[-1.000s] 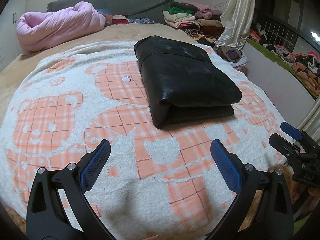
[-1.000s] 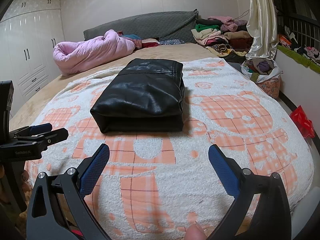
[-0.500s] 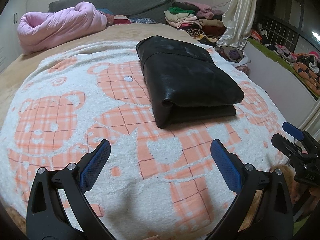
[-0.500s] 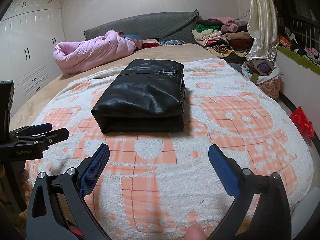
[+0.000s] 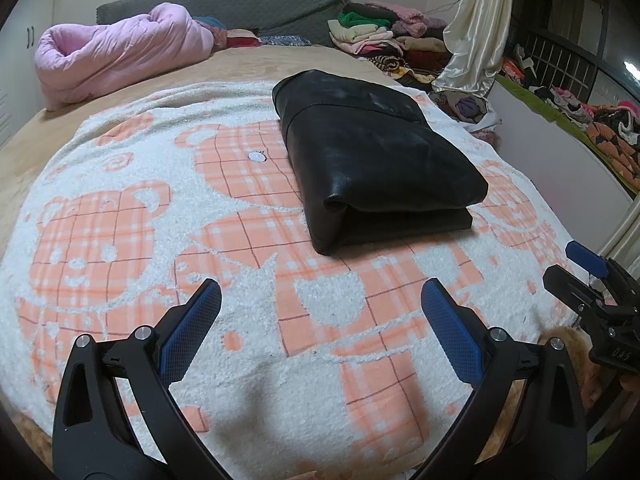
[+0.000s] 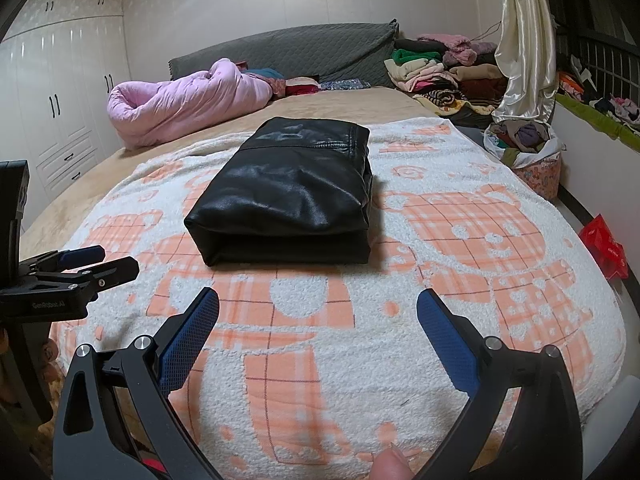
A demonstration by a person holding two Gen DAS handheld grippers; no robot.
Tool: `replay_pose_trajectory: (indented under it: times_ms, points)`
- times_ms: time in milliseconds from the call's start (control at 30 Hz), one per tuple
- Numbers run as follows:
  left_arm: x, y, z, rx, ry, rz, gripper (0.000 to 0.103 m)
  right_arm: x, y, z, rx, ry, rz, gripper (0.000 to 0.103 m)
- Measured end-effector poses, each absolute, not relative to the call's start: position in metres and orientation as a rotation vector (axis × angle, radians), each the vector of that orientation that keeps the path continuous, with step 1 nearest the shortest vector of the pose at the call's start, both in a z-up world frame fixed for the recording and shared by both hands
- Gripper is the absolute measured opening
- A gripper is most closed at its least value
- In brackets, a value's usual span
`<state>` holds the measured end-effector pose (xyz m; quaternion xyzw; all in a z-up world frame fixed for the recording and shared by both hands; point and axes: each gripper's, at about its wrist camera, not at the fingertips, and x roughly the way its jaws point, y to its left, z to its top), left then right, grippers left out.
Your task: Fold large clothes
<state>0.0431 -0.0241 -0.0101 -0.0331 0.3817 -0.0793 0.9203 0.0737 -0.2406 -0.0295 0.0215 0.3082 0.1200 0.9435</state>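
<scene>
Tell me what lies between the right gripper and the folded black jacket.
Only bare bear-print blanket: in the right wrist view nothing sits between the open right gripper and the folded black jacket.

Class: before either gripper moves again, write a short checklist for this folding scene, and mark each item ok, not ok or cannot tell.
1. Black leather-look garment folded into a compact bundle: ok.
2. Bundle lies fully on the white and orange bear-pattern blanket: ok.
3. Left gripper open, holding nothing: ok.
4. Right gripper open, holding nothing: ok.
5. Both grippers clear of the garment: ok.
6. Hidden layers inside lie smooth: cannot tell.
</scene>
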Motion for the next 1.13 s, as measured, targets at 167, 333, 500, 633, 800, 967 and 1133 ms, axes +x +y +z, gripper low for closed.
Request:
replay_pose_trajectory:
  times_ms: [167,333,500,633,800,967,1133]
  points:
    - [0.043,-0.023,-0.011,-0.063,0.788,-0.157,0.094,0.074,-0.240,-0.029,0.039,0.630,0.247,0.099]
    - [0.042,-0.021,-0.013,-0.061,0.798,-0.150,0.094,0.073,-0.239,-0.029,0.038,0.630,0.245,0.099]
    - [0.044,-0.020,-0.014,-0.057,0.808,-0.142,0.094,0.072,-0.242,-0.028,0.041,0.627,0.231,0.099]
    - [0.045,-0.016,-0.017,-0.058,0.827,-0.119,0.094,0.066,-0.257,-0.027,0.062,0.625,0.188,0.099]
    - [0.057,0.012,-0.026,-0.098,0.852,-0.056,0.094,0.055,-0.303,-0.029,0.115,0.622,0.062,0.099]
    - [0.083,0.095,-0.026,-0.187,0.855,0.061,0.094,0.024,-0.423,-0.047,0.249,0.619,-0.296,0.099]
    - [0.099,0.240,-0.026,-0.225,0.847,0.307,0.094,-0.034,-0.586,-0.096,0.419,0.703,-0.818,0.099]
